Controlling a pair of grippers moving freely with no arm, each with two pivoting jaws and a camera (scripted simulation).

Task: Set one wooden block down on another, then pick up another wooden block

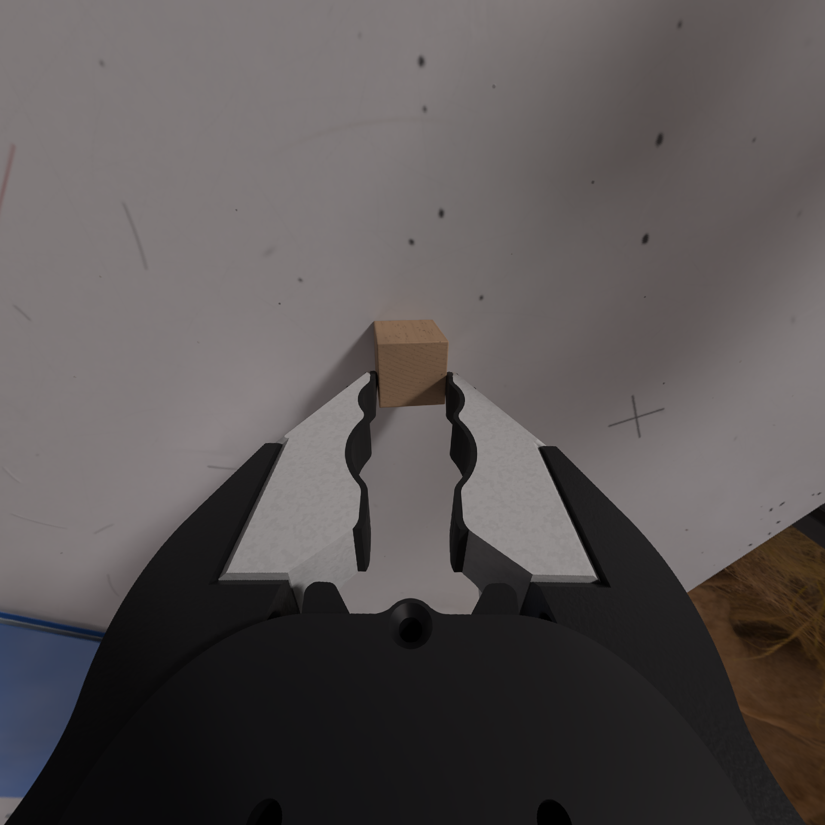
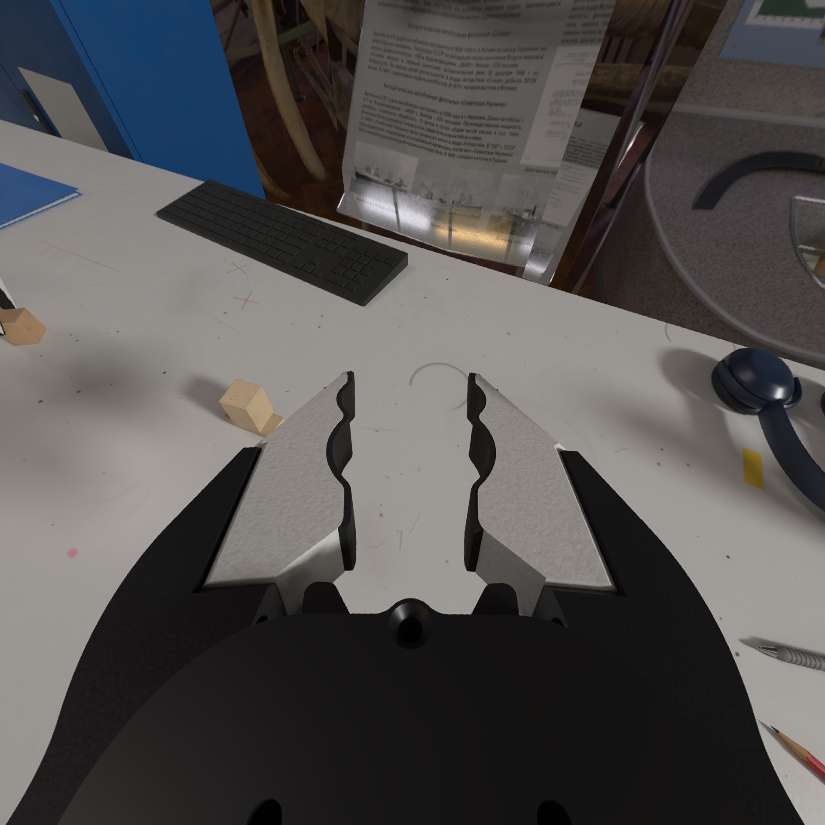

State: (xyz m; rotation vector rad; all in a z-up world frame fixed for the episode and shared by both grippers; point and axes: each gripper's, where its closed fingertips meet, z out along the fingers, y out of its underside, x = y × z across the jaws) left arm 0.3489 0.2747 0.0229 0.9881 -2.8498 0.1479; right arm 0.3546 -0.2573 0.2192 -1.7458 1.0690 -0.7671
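In the left wrist view my left gripper (image 1: 411, 379) is shut on a wooden block (image 1: 410, 357), its fingertips (image 1: 372, 384) pressed on the block's two sides at the white table (image 1: 223, 223). The same block (image 2: 22, 328) shows at the far left of the right wrist view. I cannot tell whether it touches the table. My right gripper (image 2: 410, 379) is open and empty above the table. Just left of it a pale wooden block (image 2: 243, 404) sits on another wooden block (image 2: 273, 424), which is partly hidden by my finger.
A black keyboard (image 2: 285, 241) lies at the back of the table, with a blue folder (image 2: 31, 196) at the far left. Dark blue headphones (image 2: 759, 388), a yellow note (image 2: 753, 466), a pen (image 2: 790, 658) and a pencil (image 2: 799, 754) lie to the right. The table edge (image 1: 759, 549) is near.
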